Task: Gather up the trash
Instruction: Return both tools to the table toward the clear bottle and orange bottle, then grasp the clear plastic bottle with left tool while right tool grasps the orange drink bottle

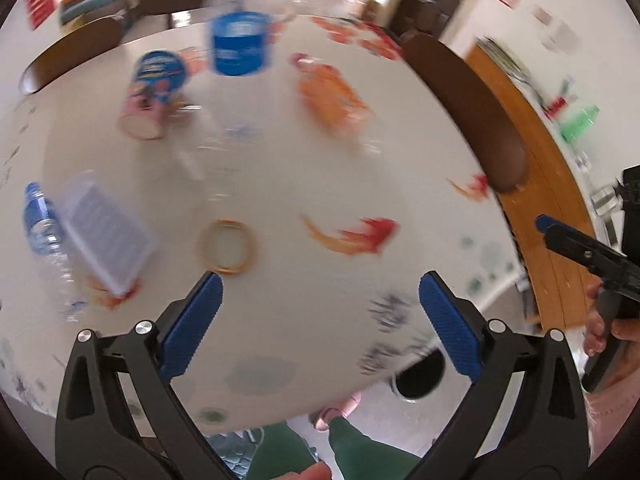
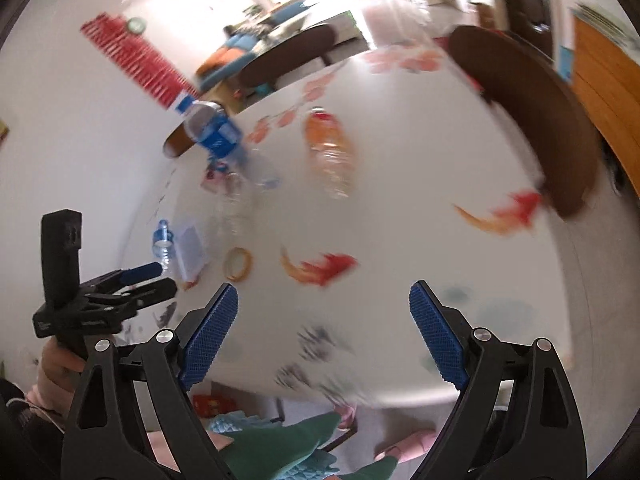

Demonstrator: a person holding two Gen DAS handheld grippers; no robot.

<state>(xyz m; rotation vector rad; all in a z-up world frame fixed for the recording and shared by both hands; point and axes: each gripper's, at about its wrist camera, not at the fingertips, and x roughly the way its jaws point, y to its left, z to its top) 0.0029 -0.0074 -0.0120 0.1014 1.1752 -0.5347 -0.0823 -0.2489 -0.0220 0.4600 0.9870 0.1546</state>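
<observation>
1. Below the left gripper, in the left wrist view: white table with printed fish, seen from above, heavily blurred.
   - Claw state: blue pads spread wide, nothing between them.
   - Nearest trash: tan ring, seemingly a rubber band or tape roll, lying flat just ahead of the left pad.
   - Left of the ring: clear plastic box tilted on its edge, and a blue-labelled bottle on its side next to it.
   - Far side: pink-and-blue cup tipped over with its mouth toward the camera; upright blue-labelled bottle; orange bottle lying down, long axis running away and leftward.
   - Right gripper visible at the frame's right edge, held in a hand, off the table's side.

2. Right wrist view: same table, same blur.
   - Claw state: right gripper pads apart, empty.
   - Ring lies ahead and left of the claw; box and lying bottle further left.
   - Orange bottle straight ahead, well apart, long axis pointing away.
   - Left gripper shows at left, nearer the ring, box and lying bottle.

3. Judgement: nothing collected in either claw; left hand is better placed for the ring and box, right for the orange bottle.
</observation>
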